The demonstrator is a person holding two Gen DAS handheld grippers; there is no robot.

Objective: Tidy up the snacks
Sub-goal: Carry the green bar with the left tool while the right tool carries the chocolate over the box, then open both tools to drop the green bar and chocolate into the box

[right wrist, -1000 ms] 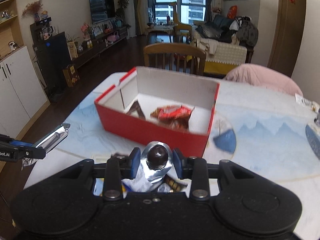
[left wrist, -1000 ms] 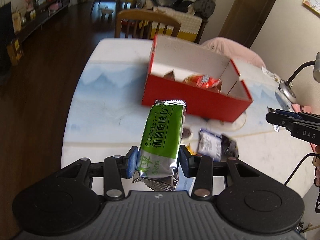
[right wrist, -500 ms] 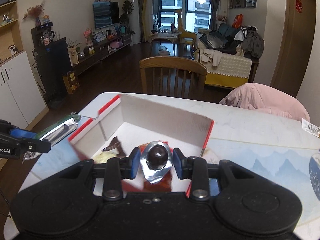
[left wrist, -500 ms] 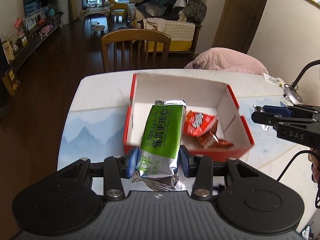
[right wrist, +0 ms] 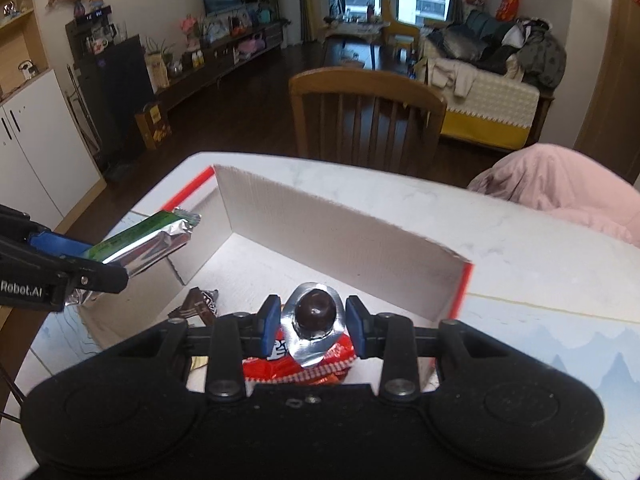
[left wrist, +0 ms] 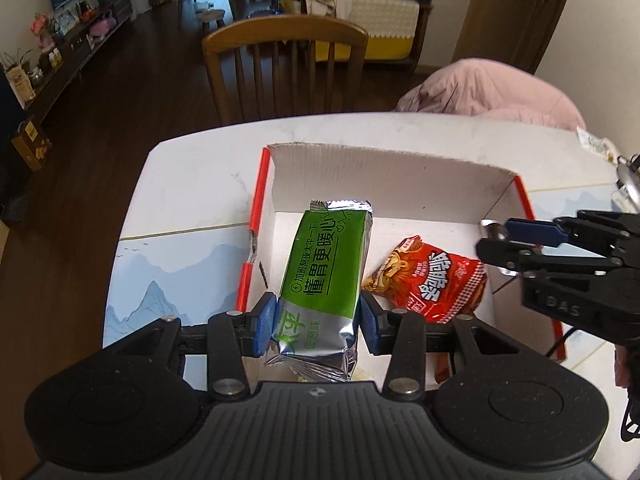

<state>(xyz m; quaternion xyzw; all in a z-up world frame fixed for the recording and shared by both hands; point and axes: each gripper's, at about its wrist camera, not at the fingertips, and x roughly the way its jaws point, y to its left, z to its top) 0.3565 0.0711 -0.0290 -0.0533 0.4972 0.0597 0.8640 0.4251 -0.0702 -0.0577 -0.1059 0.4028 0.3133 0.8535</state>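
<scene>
1. The left gripper (left wrist: 316, 322) gripped a green and silver snack bar (left wrist: 326, 276) by its near end, its blue pads pressed against the bar's two long sides.
2. The bar's long axis ran away from the gripper toward the far wall of the red box (left wrist: 400, 184), its crimped foil end farthest out, and it hung above the left half of the box's white floor.
3. From the right wrist view the same bar (right wrist: 144, 244) stuck out of that gripper (right wrist: 80, 264) over the box's left wall, slanting upward to the right.
4. The right gripper (right wrist: 314, 326) was clamped narrow on a small foil-wrapped chocolate ball (right wrist: 314, 314), the dark round end facing forward and the foil tail hanging below.
5. That gripper hovered over the right half of the box, and from the left wrist view it (left wrist: 496, 246) reached in from the right.
6. Inside the box, a red snack packet (left wrist: 436, 280) lay on the floor right of the bar, and a small dark brown wrapped sweet (right wrist: 196, 306) lay near the left wall.
7. The box stood on a pale desk (left wrist: 192, 184) with a blue mountain print.
8. A wooden chair (left wrist: 286, 64) stood at the desk's far edge, and a pink cloth bundle (left wrist: 492, 92) sat at the far right.
</scene>
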